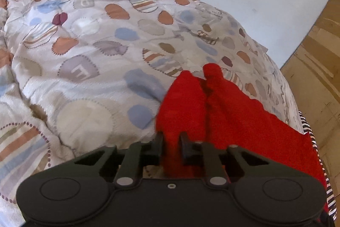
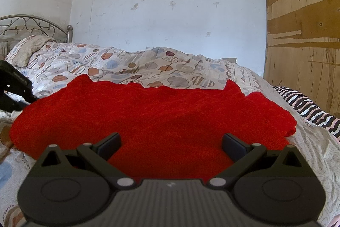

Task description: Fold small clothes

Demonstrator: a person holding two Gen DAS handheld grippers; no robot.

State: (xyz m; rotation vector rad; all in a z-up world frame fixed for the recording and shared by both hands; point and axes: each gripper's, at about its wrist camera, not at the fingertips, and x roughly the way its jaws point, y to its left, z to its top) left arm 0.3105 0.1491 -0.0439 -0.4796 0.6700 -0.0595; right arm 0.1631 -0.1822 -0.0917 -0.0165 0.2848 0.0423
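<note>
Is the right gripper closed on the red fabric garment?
No, the right gripper stands wide open above the red fabric garment, its fingers far apart.

The left-hand black plastic 2-finger gripper [image 1: 171, 143] points down at a slant, its jaws drawn close — the 2 pads pinch a fold of the fuzzy red knitted garment [image 1: 223, 103] between them. The right-hand black plastic 2-finger gripper [image 2: 171, 143] sits nearly level just above that same cloth, its jaws spread wide — nothing is caught between its fingers [image 2: 110, 143].
</note>
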